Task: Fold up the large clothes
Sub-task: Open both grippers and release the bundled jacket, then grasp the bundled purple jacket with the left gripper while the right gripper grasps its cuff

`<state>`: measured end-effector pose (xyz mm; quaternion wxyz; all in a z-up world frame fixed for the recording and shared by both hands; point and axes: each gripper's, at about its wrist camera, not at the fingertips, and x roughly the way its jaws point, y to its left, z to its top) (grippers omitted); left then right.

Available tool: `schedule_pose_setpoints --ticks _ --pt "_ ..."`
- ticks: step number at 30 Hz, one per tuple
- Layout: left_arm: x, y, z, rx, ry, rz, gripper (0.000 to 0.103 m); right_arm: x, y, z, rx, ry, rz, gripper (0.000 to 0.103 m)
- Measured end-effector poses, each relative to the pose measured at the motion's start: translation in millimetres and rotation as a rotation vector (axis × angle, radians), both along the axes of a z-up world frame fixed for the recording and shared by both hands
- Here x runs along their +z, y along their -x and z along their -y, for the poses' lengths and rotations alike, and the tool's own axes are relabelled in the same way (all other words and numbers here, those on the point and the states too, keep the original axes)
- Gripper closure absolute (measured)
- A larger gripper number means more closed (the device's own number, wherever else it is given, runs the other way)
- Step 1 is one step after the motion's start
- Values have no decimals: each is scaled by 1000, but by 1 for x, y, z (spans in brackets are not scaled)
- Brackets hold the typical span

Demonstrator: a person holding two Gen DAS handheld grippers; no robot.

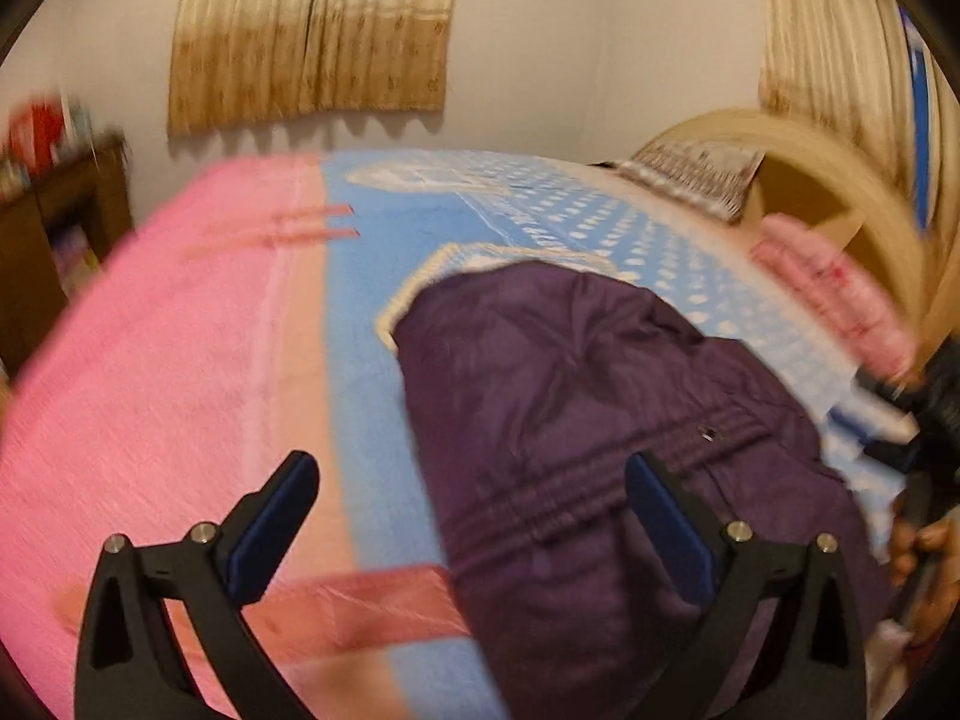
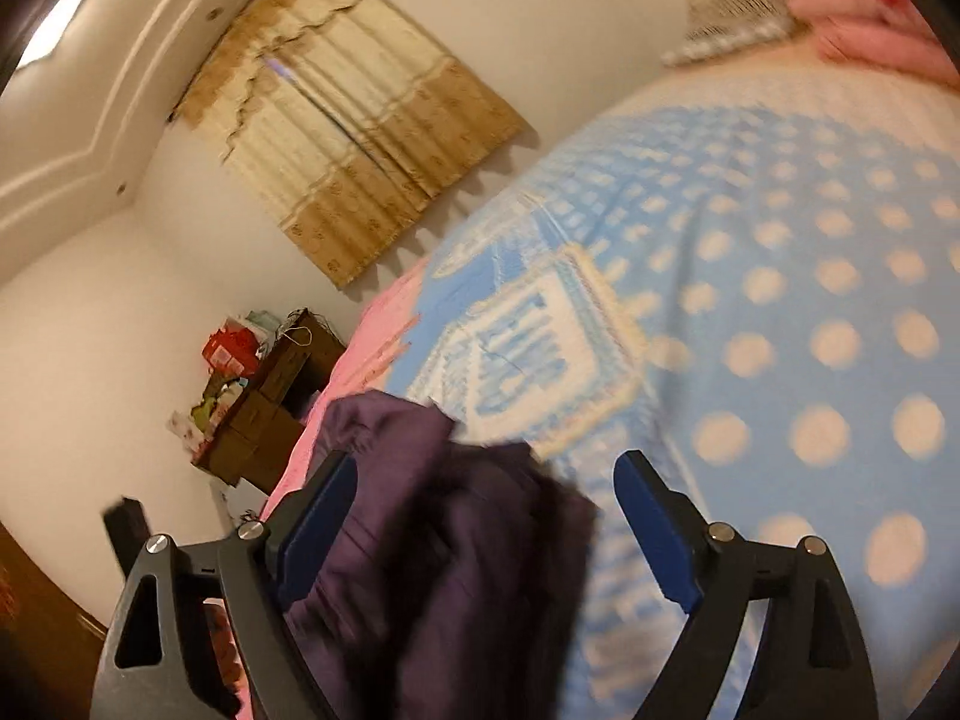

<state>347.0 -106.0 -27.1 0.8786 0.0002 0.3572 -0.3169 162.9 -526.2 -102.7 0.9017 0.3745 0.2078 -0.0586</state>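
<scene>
A large dark purple padded jacket (image 1: 588,420) lies on the bed, on a blue and pink bedspread (image 1: 180,360). My left gripper (image 1: 474,474) is open above the jacket's near left edge, its right finger over the purple cloth. In the right wrist view a bunched part of the purple jacket (image 2: 444,528) lies between the fingers of my right gripper (image 2: 486,474), which is open. The blue spotted bedspread (image 2: 810,330) fills the right of that view. Both views are blurred by motion.
A wooden headboard (image 1: 840,192) with a patterned pillow (image 1: 696,174) and a pink folded cloth (image 1: 840,294) is at the far right. A dark wooden cabinet (image 2: 270,408) with clutter stands by the wall. Curtains (image 1: 312,30) hang behind the bed.
</scene>
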Motion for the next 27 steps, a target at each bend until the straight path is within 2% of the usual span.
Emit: schedule_pose_setpoints --ticks 3,8,13,17,22,23,27 --pt "-21 -9 3 -16 75 -117 0 -13 0 5 64 -71 -47 15" --pt "-44 -18 13 -56 230 -278 0 -37 -20 4 198 -227 -46 14" --pt "-46 -14 31 -56 191 -245 0 -72 -53 3 281 -340 -91 13" --pt "-48 -18 24 -75 209 -273 0 -66 -70 -9 323 -298 -62 1" --pt "-49 -16 26 -97 193 -262 0 -62 -87 -14 375 -280 -59 1" --pt "-50 -16 24 -100 198 -263 0 -63 -85 -10 387 -304 -31 1" --pt "-53 -18 21 -111 207 -265 0 -82 -57 19 367 -536 184 1"
